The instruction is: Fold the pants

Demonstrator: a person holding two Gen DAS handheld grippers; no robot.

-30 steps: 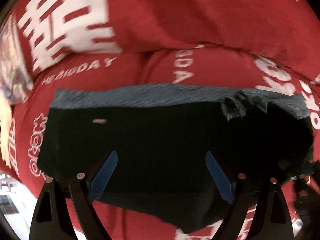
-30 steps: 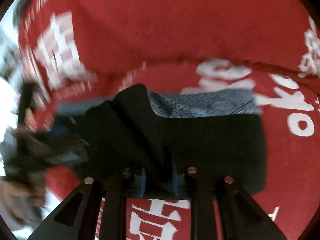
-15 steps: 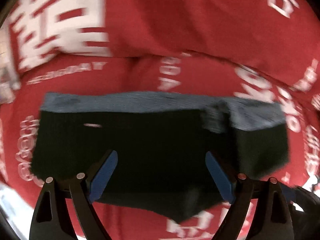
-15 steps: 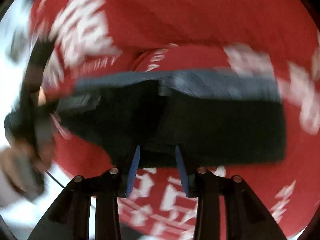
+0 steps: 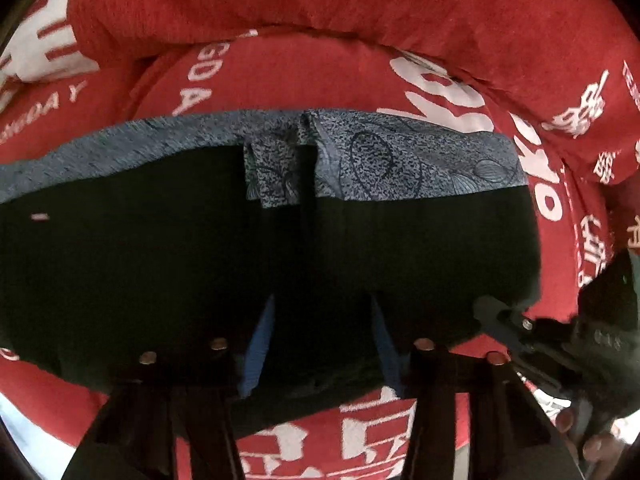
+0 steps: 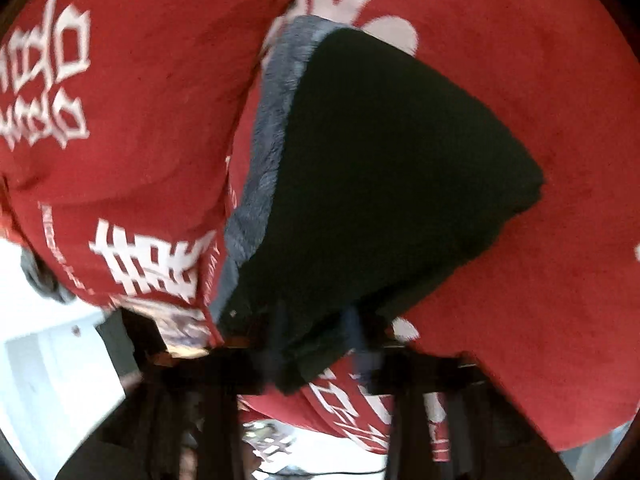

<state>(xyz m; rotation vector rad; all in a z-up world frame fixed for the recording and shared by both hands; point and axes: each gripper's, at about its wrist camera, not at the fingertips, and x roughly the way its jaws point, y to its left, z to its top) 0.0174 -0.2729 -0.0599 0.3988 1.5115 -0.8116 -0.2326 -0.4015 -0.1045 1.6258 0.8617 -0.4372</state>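
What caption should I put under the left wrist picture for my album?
Dark folded pants with a blue patterned waistband lie on a red printed blanket, left gripper fingers open around the near edge.

Dim, fisheye-warped edges; right view motion-blurred.

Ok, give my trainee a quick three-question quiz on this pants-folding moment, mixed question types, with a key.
1. Multiple choice: the pants lie on a cover that is A) red with white lettering, B) plain blue, C) green checked.
2. True or false: the patterned waistband runs along the pants' edge nearest the left gripper.
3. Fill in: in the left wrist view, the right gripper shows at the pants' ___ edge.
Key: 1 A; 2 false, it runs along the far edge; 3 right.
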